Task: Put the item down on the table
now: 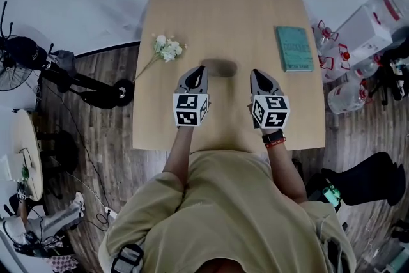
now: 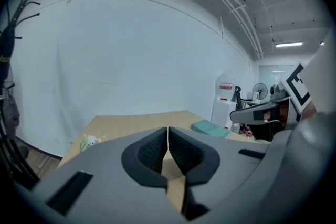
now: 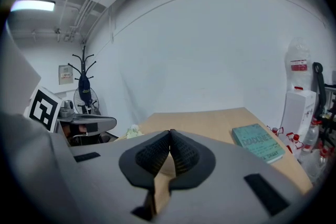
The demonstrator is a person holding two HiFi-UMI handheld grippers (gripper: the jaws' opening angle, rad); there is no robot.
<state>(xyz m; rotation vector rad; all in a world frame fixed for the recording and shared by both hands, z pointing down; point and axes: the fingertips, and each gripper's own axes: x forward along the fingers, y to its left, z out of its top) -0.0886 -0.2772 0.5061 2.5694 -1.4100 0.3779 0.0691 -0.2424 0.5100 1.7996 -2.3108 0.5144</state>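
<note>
With fingers pressed together on nothing, the left gripper (image 1: 199, 71) and right gripper (image 1: 258, 73) are held over the bench (image 1: 223, 16). No item is carried. A flower sprig (image 1: 167, 48) and a teal book (image 1: 294, 48) already lie there. The sprig is judged light and fragile, best taken by its stem (image 1: 146, 68).

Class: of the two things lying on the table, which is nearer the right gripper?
The teal book, flat on the right side; the white flowers lie on the left, by the left gripper.
</note>
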